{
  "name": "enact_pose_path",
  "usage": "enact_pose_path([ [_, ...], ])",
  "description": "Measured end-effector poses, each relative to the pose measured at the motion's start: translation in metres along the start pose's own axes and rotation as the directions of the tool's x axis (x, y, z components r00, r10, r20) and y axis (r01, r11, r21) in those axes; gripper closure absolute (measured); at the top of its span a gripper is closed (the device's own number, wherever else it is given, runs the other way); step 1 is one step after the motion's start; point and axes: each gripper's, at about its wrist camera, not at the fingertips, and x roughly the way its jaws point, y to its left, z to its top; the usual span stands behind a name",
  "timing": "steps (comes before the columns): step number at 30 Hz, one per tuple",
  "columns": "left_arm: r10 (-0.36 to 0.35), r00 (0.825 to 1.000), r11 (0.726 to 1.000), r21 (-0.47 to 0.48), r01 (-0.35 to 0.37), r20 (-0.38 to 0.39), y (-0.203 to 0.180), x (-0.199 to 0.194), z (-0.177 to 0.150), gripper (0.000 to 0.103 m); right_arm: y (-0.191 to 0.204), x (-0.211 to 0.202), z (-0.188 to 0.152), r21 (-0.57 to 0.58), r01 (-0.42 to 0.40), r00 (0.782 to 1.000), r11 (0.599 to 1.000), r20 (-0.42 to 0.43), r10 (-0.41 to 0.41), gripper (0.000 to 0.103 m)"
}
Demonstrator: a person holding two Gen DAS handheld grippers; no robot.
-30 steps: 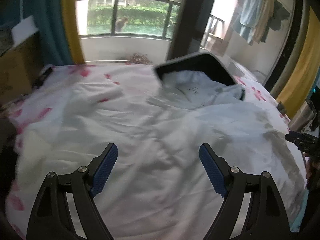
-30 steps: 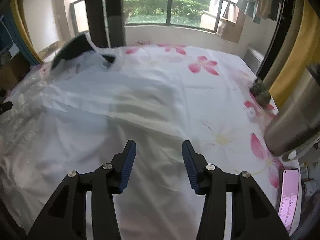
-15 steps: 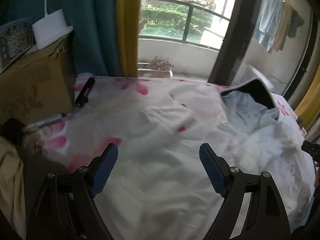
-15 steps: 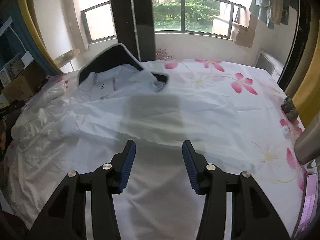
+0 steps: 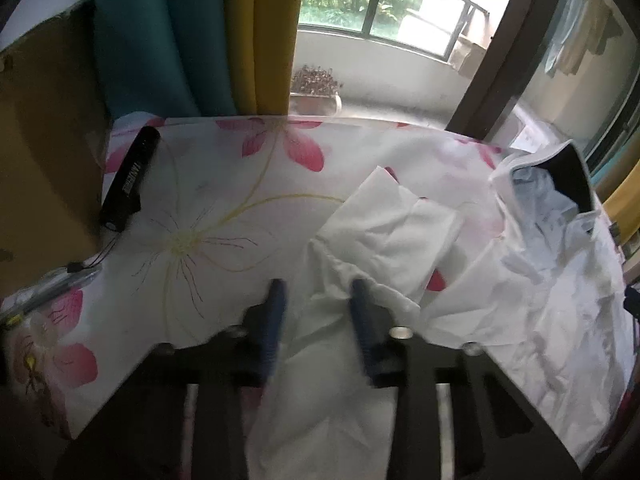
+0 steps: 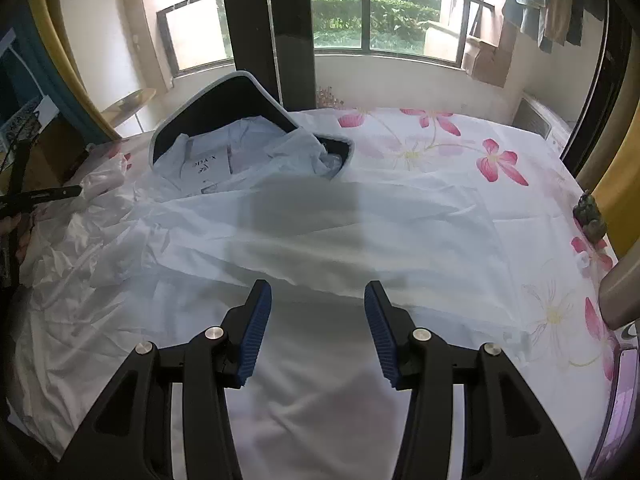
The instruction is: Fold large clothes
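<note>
Right gripper [image 6: 316,300] jaws part-open over the white shirt [image 6: 280,240] spread on the flowered bedsheet [image 6: 460,160], nothing pinched between the fingers [image 6: 256,320], a fold edge just beyond the tips, dark collar [image 6: 224,108] far ahead-left.

Blk flashlight [image 5: 129,178], pen [image 5: 56,286] – floral sheet [image 5: 208,216].

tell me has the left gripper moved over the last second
Yes. The left gripper has swung toward the bed's left side: the cardboard box now fills that edge of its view, and its jaws are closing over the white sleeve.
</note>
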Motion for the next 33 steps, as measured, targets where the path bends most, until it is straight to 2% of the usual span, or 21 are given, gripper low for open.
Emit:
enact_pose_path([
  [1, 0.018, 1.0, 1.0, 0.002, -0.018, -0.003, 0.0, 0.0, 0.0, 0.089, 0.001, 0.0, -0.001, 0.0, 0.0, 1.0, 1.0, -0.001, 0.0, 0.055],
  [3, 0.03, 0.999, 0.999, -0.027, -0.029, 0.012, 0.005, -0.003, 0.001, 0.089, 0.001, 0.0, -0.003, 0.005, 0.004, 1.0, 1.0, -0.004, -0.004, 0.055],
  [6, 0.081, 0.994, 0.995, -0.058, -0.077, 0.066, 0.009, -0.021, 0.002, 0.097, 0.001, 0.002, -0.007, 0.013, 0.0, 1.0, 1.0, -0.015, 0.0, 0.055],
  [9, 0.11, 0.985, 0.992, -0.074, -0.1, 0.134, 0.008, -0.047, 0.005, 0.097, 0.003, 0.0, -0.008, 0.005, -0.006, 1.0, 1.0, -0.014, 0.006, 0.055],
  [12, 0.146, 0.966, 0.988, -0.088, -0.13, 0.213, 0.003, -0.081, 0.007, 0.097, 0.003, -0.005, -0.01, 0.006, -0.017, 1.0, 1.0, 0.004, 0.016, 0.055],
  [15, 0.148, 0.955, 0.988, -0.079, -0.131, 0.256, -0.004, -0.102, 0.011, 0.097, 0.002, -0.006, -0.015, 0.012, -0.029, 1.0, 1.0, 0.001, 0.029, 0.055],
  [18, 0.076, 0.973, 0.996, -0.063, -0.064, 0.217, -0.011, -0.093, 0.016, 0.095, 0.001, -0.008, -0.018, 0.009, -0.043, 0.999, 0.999, 0.007, 0.043, 0.055],
  [19, 0.058, 0.981, 0.997, -0.06, -0.047, 0.186, -0.014, -0.081, 0.017, 0.09, 0.001, -0.01, -0.018, 0.007, -0.046, 0.999, 0.999, 0.015, 0.046, 0.055],
  [20, 0.059, 0.984, 0.997, -0.057, -0.05, 0.168, -0.015, -0.073, 0.015, 0.083, 0.0, -0.012, -0.019, 0.007, -0.047, 0.999, 0.999, 0.023, 0.047, 0.055],
  [21, 0.06, 0.988, 0.997, -0.054, -0.053, 0.142, -0.017, -0.062, 0.013, 0.063, -0.001, -0.014, -0.02, 0.008, -0.046, 0.999, 0.999, 0.027, 0.045, 0.055],
  [22, 0.059, 0.991, 0.997, -0.054, -0.052, 0.122, -0.018, -0.052, 0.01, 0.051, -0.002, -0.015, -0.02, 0.01, -0.041, 0.999, 0.999, 0.029, 0.04, 0.055],
  [25, 0.07, 0.997, 0.997, -0.042, -0.068, 0.045, -0.016, -0.024, 0.001, 0.05, -0.009, -0.015, -0.022, 0.026, -0.014, 1.0, 1.0, 0.026, 0.013, 0.054],
  [28, 0.046, 0.999, 0.999, -0.015, -0.046, -0.012, -0.014, -0.006, -0.004, 0.05, -0.016, -0.013, -0.023, 0.051, 0.003, 1.0, 0.999, 0.018, -0.004, 0.054],
  [30, 0.056, 0.998, 0.998, 0.027, -0.056, -0.006, -0.018, -0.004, -0.005, 0.05, -0.019, -0.011, -0.023, 0.064, 0.016, 1.0, 0.998, 0.011, -0.017, 0.054],
  [32, 0.046, 0.999, 0.999, 0.027, -0.045, -0.005, -0.019, -0.005, -0.005, 0.05, -0.021, -0.009, -0.021, 0.071, 0.022, 1.0, 0.997, 0.003, -0.022, 0.054],
  [33, 0.047, 0.999, 0.998, 0.03, -0.047, 0.0, -0.019, -0.006, -0.006, 0.057, -0.02, -0.008, -0.02, 0.07, 0.022, 1.0, 0.997, 0.002, -0.022, 0.054],
])
